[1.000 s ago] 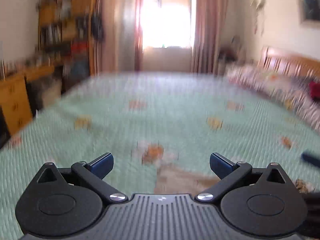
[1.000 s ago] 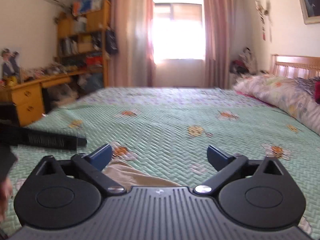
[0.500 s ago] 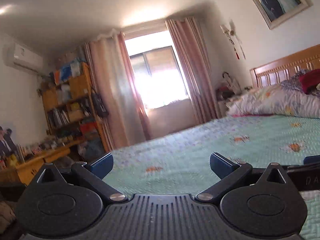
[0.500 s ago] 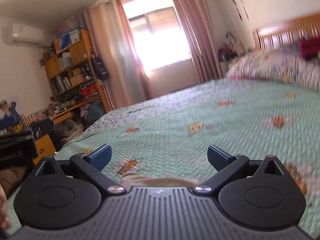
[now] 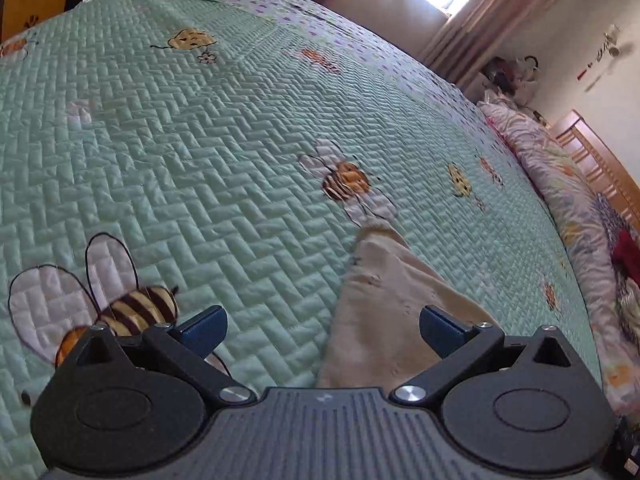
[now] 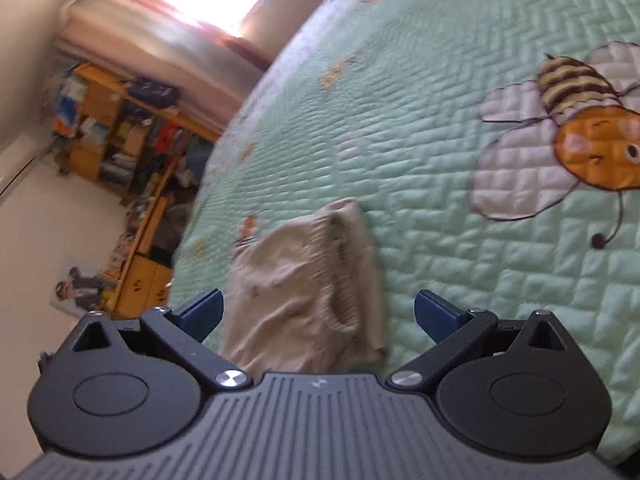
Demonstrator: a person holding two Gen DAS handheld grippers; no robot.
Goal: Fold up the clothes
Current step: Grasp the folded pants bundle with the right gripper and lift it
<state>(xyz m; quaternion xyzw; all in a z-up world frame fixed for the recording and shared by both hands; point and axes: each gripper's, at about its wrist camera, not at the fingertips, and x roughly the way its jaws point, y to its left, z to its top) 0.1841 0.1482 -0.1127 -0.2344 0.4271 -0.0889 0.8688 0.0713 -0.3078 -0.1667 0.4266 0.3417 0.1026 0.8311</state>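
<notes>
Beige garment — crumpled, elastic waistband showing — lying on green quilted bedspread.

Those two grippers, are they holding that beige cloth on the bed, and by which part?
Nothing is held. The left gripper and right gripper both stand open, and the beige garment lies loose on the green quilt ahead of them.

The quilt is mint green with herringbone stitching and orange-and-brown striped bees with white wings, the garment on it is plain beige, and both grippers' pads are dark blue on black frames.
</notes>
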